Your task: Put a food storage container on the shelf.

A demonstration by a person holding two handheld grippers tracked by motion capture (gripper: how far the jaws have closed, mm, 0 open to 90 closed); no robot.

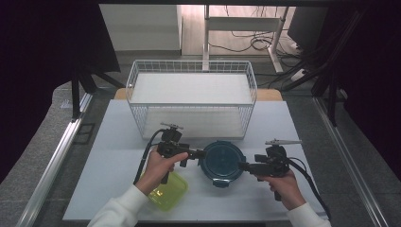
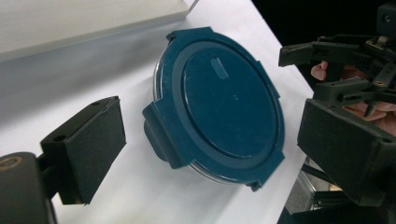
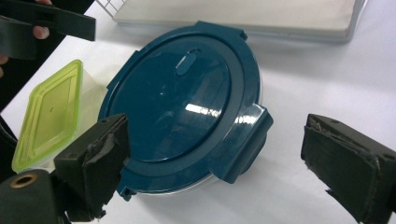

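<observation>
Hands come in from the near edge of the worktop (image 1: 108, 156) in the high view, each with a gripper aimed at a round container (image 1: 222, 161) with a dark blue lid, which sits near the middle toward the near edge. The left gripper (image 1: 201, 153) is at its left rim, the right gripper (image 1: 240, 165) at its right rim. A yellow-green container (image 1: 171, 191) lies under the left hand (image 1: 158, 168). A white wire basket (image 1: 191, 97) stands toward the far edge, holding a flat white sheet.

Left gripper view: the jaws stand released, wide on either side of the round container (image 2: 224, 105), lid clipped on, contents hidden.

Right gripper view: the jaws are released too, spread at the container's (image 3: 182, 102) side latch; the yellow-green container (image 3: 51, 114), lid on, is just beside it.
</observation>
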